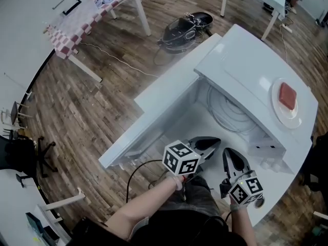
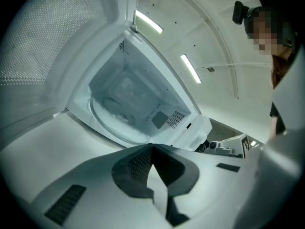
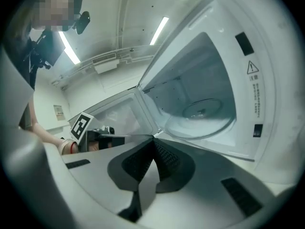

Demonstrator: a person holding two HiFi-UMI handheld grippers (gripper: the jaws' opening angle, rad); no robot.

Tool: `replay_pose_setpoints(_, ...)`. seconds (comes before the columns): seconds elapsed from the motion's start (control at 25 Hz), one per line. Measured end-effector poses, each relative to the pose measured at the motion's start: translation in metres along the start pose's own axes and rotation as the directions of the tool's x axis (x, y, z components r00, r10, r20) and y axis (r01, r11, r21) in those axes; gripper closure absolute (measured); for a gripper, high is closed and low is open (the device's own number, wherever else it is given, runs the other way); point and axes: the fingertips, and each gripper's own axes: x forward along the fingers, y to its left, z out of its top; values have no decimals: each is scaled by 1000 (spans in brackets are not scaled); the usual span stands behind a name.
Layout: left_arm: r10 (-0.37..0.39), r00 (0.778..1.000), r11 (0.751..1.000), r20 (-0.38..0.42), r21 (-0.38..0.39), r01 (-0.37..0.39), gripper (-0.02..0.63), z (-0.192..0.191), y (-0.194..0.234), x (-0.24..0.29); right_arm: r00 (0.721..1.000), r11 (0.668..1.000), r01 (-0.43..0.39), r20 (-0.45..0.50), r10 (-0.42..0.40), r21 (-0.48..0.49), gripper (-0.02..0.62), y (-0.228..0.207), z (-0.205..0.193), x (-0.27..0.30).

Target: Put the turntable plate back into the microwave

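The white microwave (image 1: 241, 68) stands with its door (image 1: 154, 119) swung wide open to the left. The clear glass turntable plate (image 1: 230, 111) lies flat on the cavity floor; it also shows in the right gripper view (image 3: 202, 113) and, more faintly, in the left gripper view (image 2: 112, 113). My left gripper (image 1: 209, 143) hovers just in front of the opening, shut with nothing in it (image 2: 152, 146). Close beside it, my right gripper (image 1: 230, 155) is shut and empty too (image 3: 153, 138). Neither touches the plate.
A red block on a white dish (image 1: 287, 99) sits on top of the microwave. On the wooden floor are a black bag (image 1: 185, 27), a cable, and a table with a checked cloth (image 1: 87, 14). A black chair (image 1: 25, 155) stands at left.
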Motion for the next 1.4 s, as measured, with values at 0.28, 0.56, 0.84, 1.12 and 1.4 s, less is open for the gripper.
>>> replay_pose_setpoints(0.28,-10,1000,1000,11,9,10,594,2,-17,-17,997,997,-70,9,71,-44,575,27,5,-9)
replay_pose_setpoints(0.56,4,999,999,36,41,-6,594,3,-27,-21,996,993,-91,10,92,-69,575,40,7,-13)
replay_pose_setpoints(0.84,24,997,999,79,33,-27,594,9,-26,-26,994,993,-97,34,100,-68,575,47,9,-14)
replay_pose_setpoints(1.12,30,996,999,87,28,-32,594,10,-26,-27,994,994,-96,42,99,-60,575,47,8,-16)
replay_pose_setpoints(1.4,47,995,999,84,0,-47,594,6,-21,-27,995,995,-89,35,91,-45,575,44,4,-18)
